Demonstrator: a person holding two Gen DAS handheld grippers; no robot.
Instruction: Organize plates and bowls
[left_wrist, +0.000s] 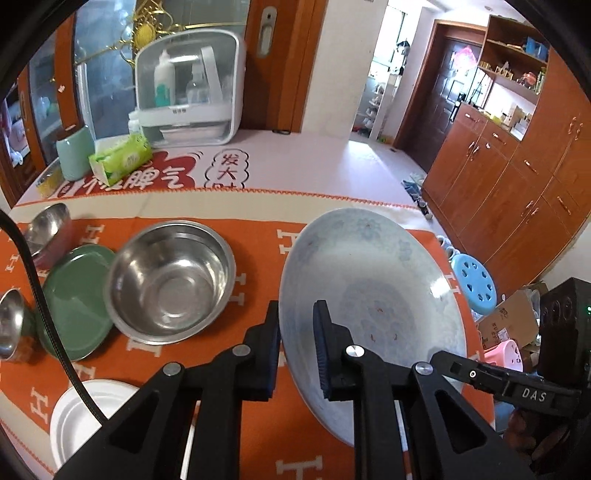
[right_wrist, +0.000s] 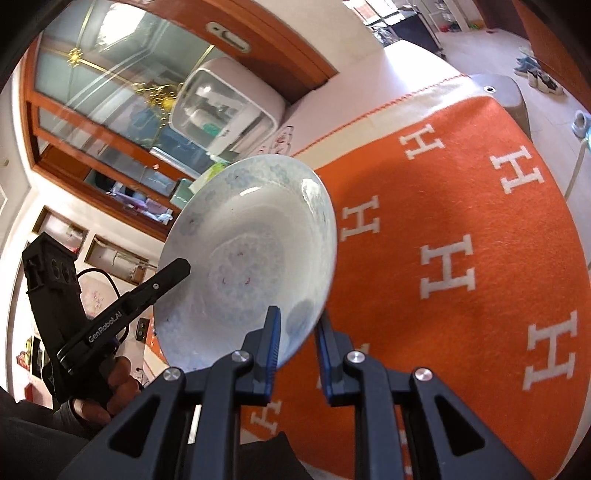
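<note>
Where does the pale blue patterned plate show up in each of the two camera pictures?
Left wrist view: the plate fills the right-centre, tilted, its near rim in the left gripper.
Right wrist view: the plate sits centre-left, its lower rim in the right gripper.
Shared landmark: the white clear-fronted cabinet.

Orange cloth (left_wrist: 258, 435), tissue pack (left_wrist: 122, 162), green cup (left_wrist: 74, 153), clear storage box (left_wrist: 188, 85), blue stool (left_wrist: 474, 282).
</note>
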